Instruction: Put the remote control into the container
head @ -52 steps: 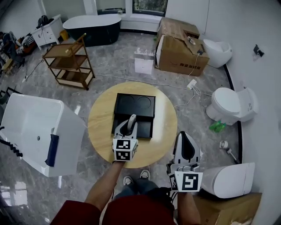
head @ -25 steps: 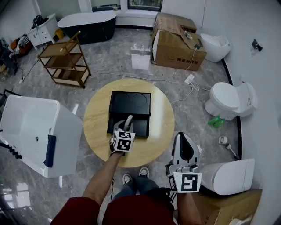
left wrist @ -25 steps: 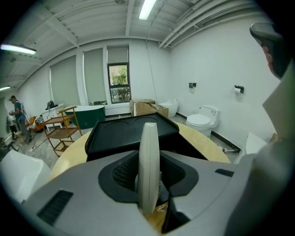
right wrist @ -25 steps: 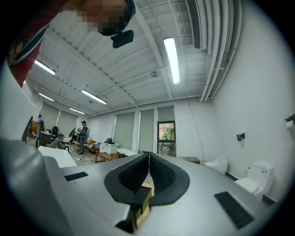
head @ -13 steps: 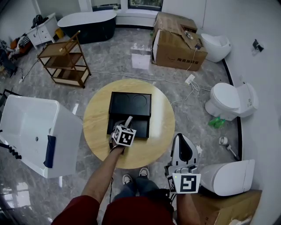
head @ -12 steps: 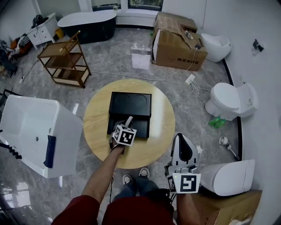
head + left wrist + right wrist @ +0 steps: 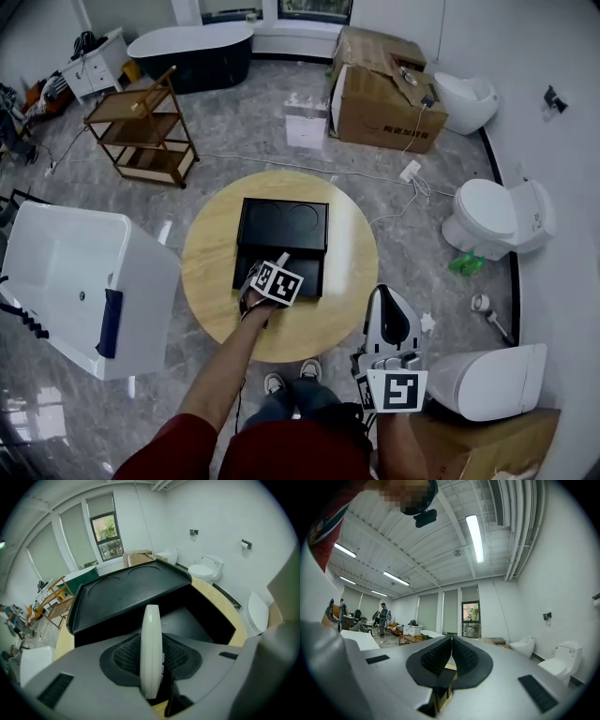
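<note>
Nearest, at the person's waist, the right gripper (image 7: 451,656) points level, pads together w/ nothing btwn them, prob. parked clear of the work. Over the round wooden table (image 7: 211,272), the left gripper (image 7: 151,660) tilts steeply down, clamped on the slim white remote control (image 7: 151,639). It's held edge-on, likely so it slots into the open front compartment of the black container (image 7: 131,585) just below. Farther off, a cardboard box (image 7: 386,105) has print too small to read; no brand legible on the remote.
</note>
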Available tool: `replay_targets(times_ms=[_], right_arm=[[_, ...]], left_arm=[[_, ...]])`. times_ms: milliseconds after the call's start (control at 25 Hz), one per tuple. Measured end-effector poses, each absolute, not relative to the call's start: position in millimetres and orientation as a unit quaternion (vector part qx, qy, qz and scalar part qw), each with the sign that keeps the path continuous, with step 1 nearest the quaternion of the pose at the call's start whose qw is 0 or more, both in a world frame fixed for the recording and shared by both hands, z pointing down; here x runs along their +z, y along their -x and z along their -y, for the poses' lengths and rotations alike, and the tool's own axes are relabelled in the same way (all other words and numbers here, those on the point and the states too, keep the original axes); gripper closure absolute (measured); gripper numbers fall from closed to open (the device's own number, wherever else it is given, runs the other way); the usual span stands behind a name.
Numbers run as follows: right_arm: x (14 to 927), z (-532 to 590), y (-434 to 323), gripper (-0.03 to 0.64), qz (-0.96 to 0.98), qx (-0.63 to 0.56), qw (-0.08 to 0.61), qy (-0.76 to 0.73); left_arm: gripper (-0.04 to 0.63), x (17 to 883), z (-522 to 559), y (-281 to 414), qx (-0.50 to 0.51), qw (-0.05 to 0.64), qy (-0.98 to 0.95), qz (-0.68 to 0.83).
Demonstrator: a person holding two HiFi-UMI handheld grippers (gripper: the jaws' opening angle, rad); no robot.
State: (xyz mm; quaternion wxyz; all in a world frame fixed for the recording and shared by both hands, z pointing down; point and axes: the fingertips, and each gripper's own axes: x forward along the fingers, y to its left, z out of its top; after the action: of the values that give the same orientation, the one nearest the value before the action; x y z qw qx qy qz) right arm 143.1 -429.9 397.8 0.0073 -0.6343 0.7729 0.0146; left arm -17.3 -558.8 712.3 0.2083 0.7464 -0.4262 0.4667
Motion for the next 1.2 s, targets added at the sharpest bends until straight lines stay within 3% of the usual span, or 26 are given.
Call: replay_targets(times_ms=[640, 880, 1200], right_arm=[[400.0, 435.2, -146.3, 0.594, -0.771, 0.013, 0.001, 0.637], [400.7, 437.1, -142.8, 0.594, -0.772, 0.013, 0.0, 0.635], [403.2, 438.7, -137.5, 0.594, -0.774, 0.012, -0.002, 0.633]], left_arm=[[0.472, 724.0, 565.5, 16.8, 0.479, 0.177, -0.756, 0.409], [0.423, 721.9, 564.8, 17.0, 0.465, 0.184, -0.766, 0.405], [0.407, 716.6, 566.7, 19.2, 0.437, 0.183, -0.775, 0.417]])
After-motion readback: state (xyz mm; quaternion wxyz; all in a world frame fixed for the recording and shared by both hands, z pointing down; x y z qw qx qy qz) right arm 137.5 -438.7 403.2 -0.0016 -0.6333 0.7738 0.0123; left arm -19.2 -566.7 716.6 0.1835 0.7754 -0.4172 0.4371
